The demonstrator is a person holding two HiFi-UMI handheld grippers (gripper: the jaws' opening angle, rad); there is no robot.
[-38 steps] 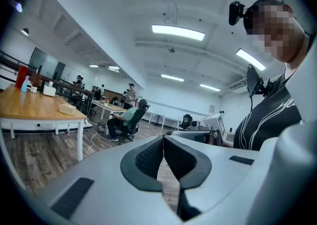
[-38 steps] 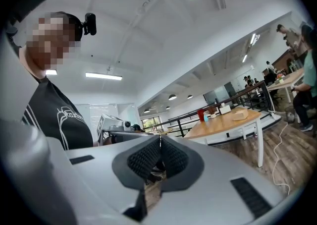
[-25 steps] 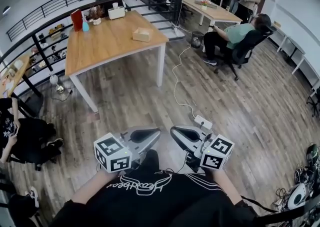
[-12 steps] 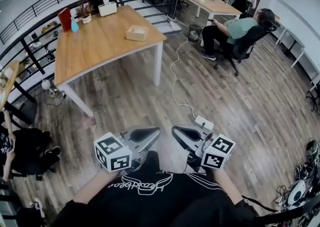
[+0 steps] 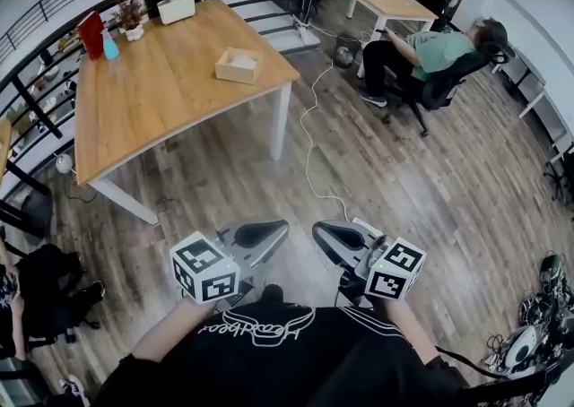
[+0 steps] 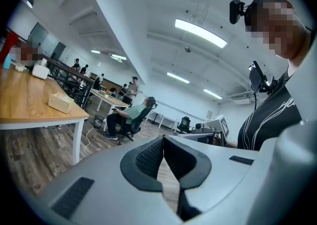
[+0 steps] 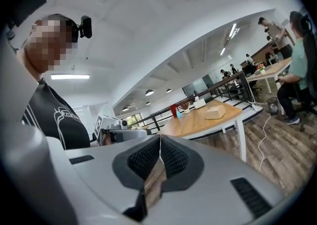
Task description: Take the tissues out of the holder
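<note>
The left hand-held gripper (image 5: 280,229) (image 6: 163,140) is clenched, pads together with nothing between them. The right hand-held gripper (image 5: 317,234) (image 7: 160,138) is clenched and empty too. Both are side by side at the person's chest, over the floor (image 5: 386,172). Well apart from them, the holder (image 5: 238,65) (image 6: 60,102) (image 7: 215,113) sits on the worktop (image 5: 161,105), by its right edge near the front right corner.

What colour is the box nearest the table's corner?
The box is pale tan; head view shows it best.
</note>
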